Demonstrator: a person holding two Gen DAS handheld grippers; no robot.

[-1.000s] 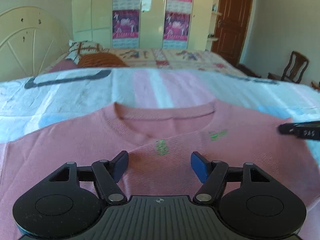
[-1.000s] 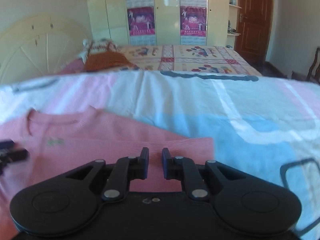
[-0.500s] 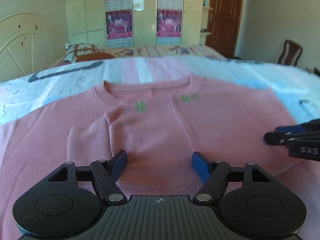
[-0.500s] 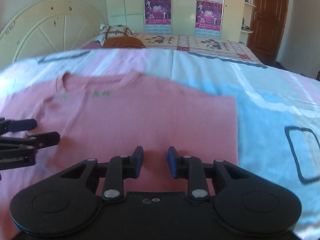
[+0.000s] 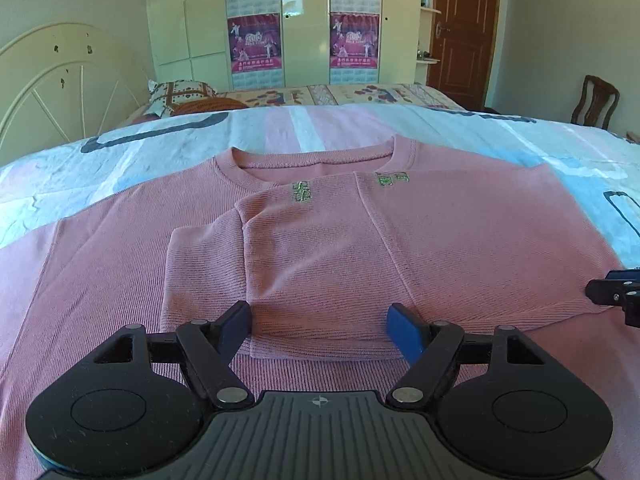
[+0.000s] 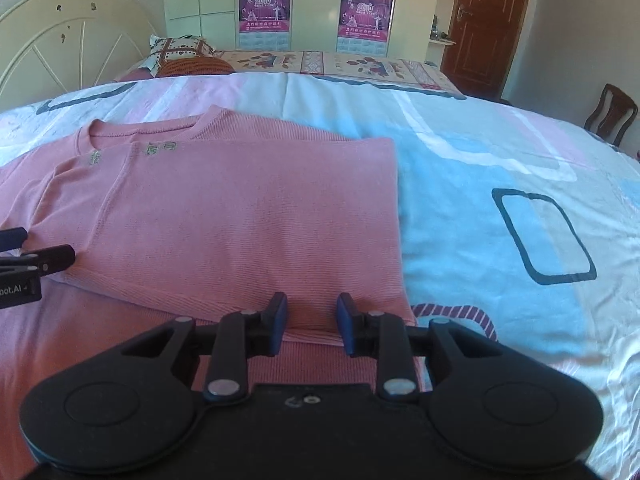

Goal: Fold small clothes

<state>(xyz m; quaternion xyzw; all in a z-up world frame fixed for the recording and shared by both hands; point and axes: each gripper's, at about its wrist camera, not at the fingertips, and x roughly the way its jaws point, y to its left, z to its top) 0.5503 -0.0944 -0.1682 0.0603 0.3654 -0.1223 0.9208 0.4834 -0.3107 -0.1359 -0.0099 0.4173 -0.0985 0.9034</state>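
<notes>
A pink knit sweater [image 5: 320, 240] lies flat on the bed, neck away from me, its right side and sleeve folded over the body. It also shows in the right wrist view [image 6: 240, 220]. My left gripper [image 5: 320, 326] is open and empty, just above the folded flap's near edge. My right gripper [image 6: 311, 322] is open and empty at the sweater's right folded edge. The right gripper's tips [image 5: 616, 294] show at the right of the left wrist view. The left gripper's tips [image 6: 36, 258] show at the left of the right wrist view.
The sweater rests on a white, pink and blue patterned bedsheet [image 6: 500, 184]. A cream headboard [image 5: 60, 80] stands far left. A second bed with pillows [image 5: 320, 94], wardrobe doors with posters, a brown door [image 5: 460, 32] and a wooden chair [image 5: 596, 102] are behind.
Both grippers have pulled back toward me from near the collar to the folded flap's near edge. The right gripper's jaws have opened from nearly shut. The folded side now lies flat.
</notes>
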